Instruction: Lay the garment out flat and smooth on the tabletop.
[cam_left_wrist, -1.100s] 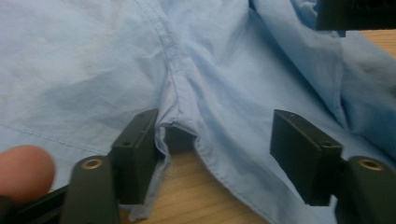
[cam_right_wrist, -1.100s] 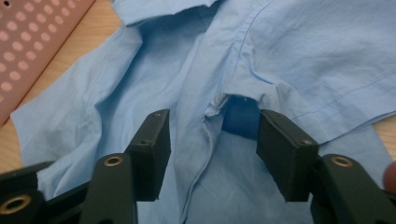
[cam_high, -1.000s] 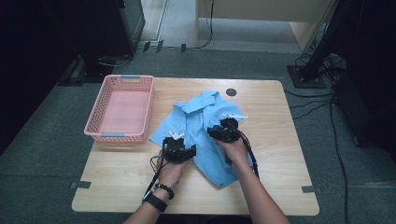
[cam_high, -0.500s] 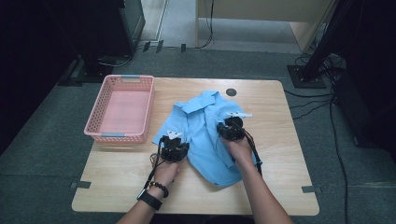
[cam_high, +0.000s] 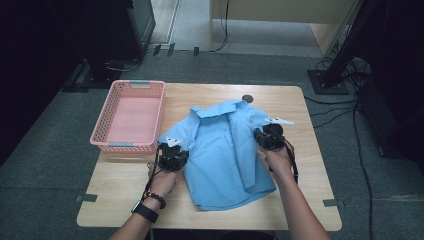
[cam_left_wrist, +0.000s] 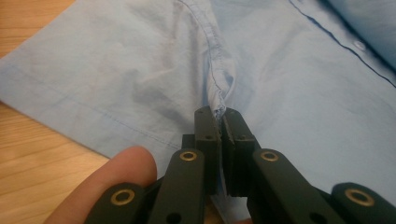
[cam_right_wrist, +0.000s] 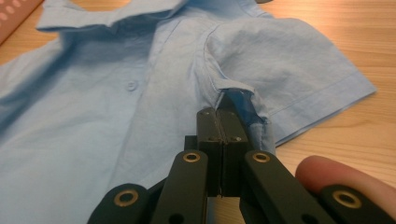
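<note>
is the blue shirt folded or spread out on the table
Spread out. The blue shirt lies flat, face up, collar away from the person, both short sleeves out to the sides, hem unfolded.

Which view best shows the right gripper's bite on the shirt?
The right gripper view: the right gripper is shut on the shirt under the sleeve. The high view shows it at the shirt's edge, bite hidden. The left gripper view shows only shirt cloth.

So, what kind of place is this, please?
Probably a lab or workshop room set up for recording, not a home: a bare wooden table on grey carpet, cables trailing across the floor, and dark equipment stands around. A blue shirt and pink basket lie on the table.
</note>
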